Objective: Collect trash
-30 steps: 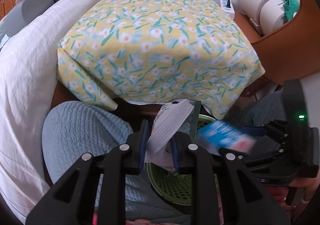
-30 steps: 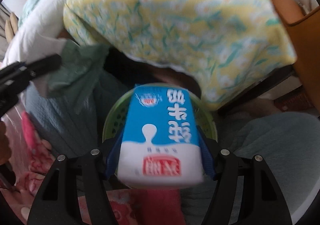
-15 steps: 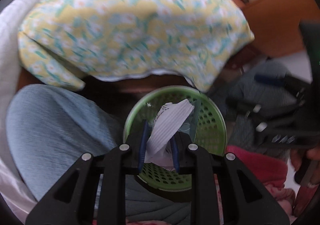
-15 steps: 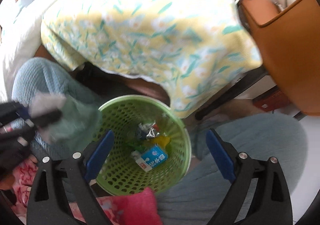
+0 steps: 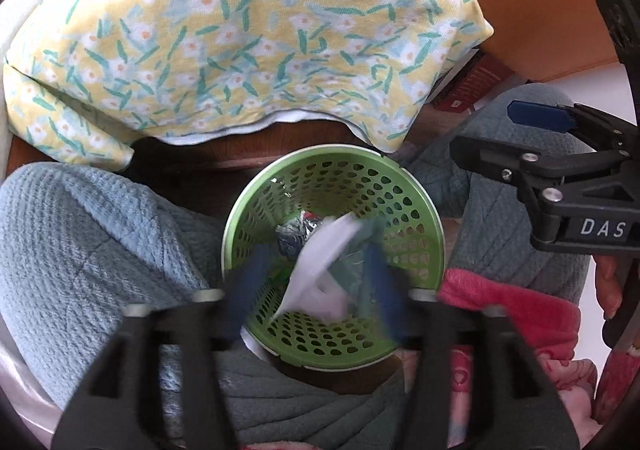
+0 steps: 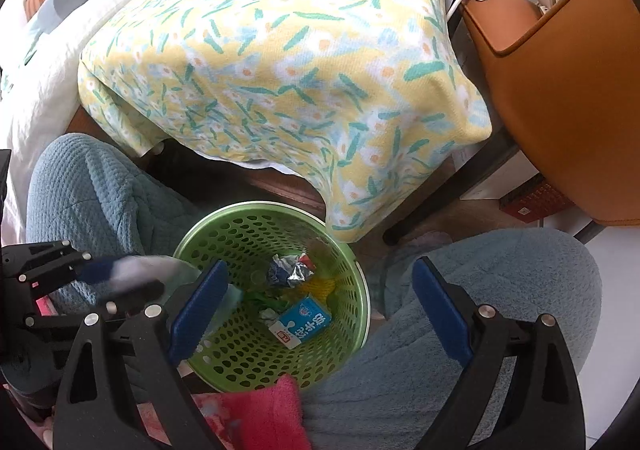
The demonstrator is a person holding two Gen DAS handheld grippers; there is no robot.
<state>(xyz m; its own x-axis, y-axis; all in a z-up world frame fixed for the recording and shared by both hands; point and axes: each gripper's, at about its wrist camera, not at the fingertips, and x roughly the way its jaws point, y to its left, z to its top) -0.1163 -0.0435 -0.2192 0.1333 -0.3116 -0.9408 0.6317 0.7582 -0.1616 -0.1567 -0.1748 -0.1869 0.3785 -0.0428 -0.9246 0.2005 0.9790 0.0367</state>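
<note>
Left wrist view: left gripper (image 5: pixel 316 282) jaws opening, releasing white wrapper (image 5: pixel 320 270) over green basket (image 5: pixel 432 218). Right gripper (image 6: pixel 316 314) open, empty. Next: fetch more trash.

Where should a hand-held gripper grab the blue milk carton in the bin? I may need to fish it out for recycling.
Probably from straight above, across its two long edges. The milk carton lies flat, face up, near the green basket's right wall, so side approaches look blocked; the crumpled foil wrapper sits apart, behind it.
</note>
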